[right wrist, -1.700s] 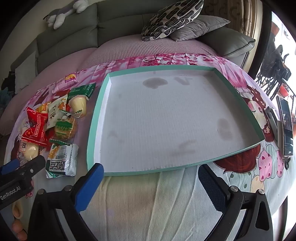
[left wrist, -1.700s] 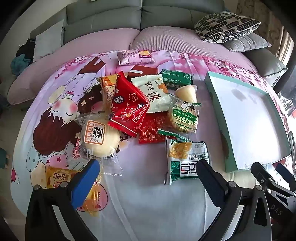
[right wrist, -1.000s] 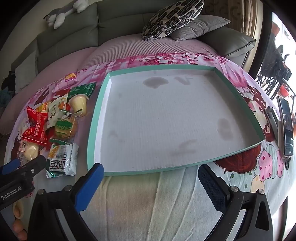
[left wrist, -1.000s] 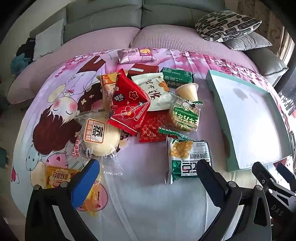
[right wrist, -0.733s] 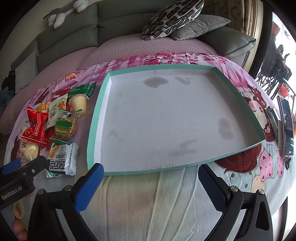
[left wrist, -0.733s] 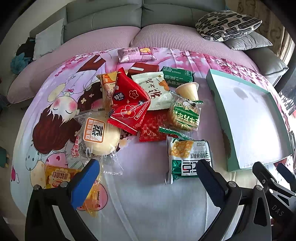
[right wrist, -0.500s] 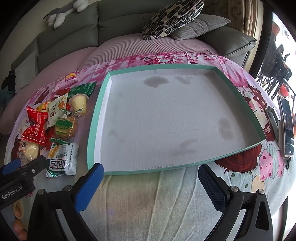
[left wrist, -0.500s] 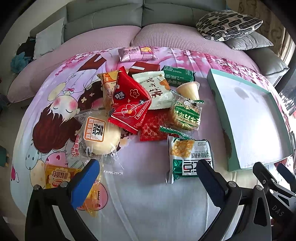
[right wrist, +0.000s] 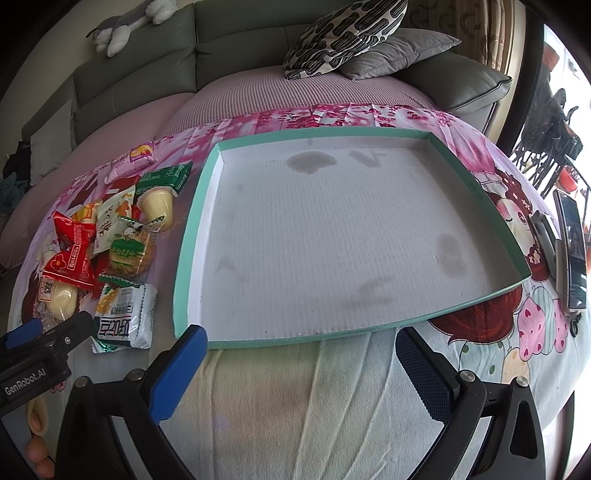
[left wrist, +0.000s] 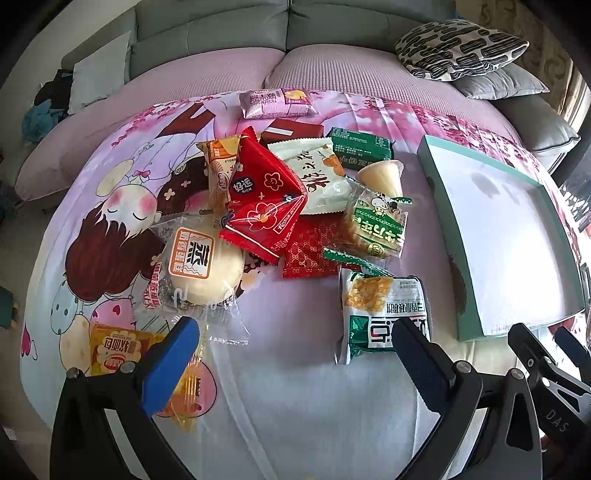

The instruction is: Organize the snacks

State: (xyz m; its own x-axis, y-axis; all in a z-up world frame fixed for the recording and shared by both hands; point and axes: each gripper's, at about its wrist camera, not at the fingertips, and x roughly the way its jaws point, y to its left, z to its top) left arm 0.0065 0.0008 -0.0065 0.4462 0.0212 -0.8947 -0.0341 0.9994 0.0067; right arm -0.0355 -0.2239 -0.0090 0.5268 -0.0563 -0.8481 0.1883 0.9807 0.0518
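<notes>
A heap of snack packets lies on the cartoon-print cloth: a red triangular pouch (left wrist: 264,201), a bun in clear wrap (left wrist: 201,269), a green-and-white packet (left wrist: 384,310), a pudding cup (left wrist: 382,177), a pink packet (left wrist: 277,103) and an orange packet (left wrist: 118,352). My left gripper (left wrist: 291,356) hovers open just short of the heap, holding nothing. The green-and-white packet (right wrist: 123,317) also shows left of a teal-rimmed tray (right wrist: 192,240) with a bare white floor. My right gripper (right wrist: 301,363) stands open in front of the tray's near rim.
A grey sofa (left wrist: 221,33) with a patterned cushion (right wrist: 343,33) curves behind the cloth. A phone (right wrist: 572,254) lies right of the tray. The other gripper's tip (left wrist: 546,362) shows at the lower right, and a plush toy (right wrist: 125,24) sits on the sofa back.
The left gripper has crept slightly nearer the snack heap. The right gripper has barely moved. Both stay open and nothing was picked up.
</notes>
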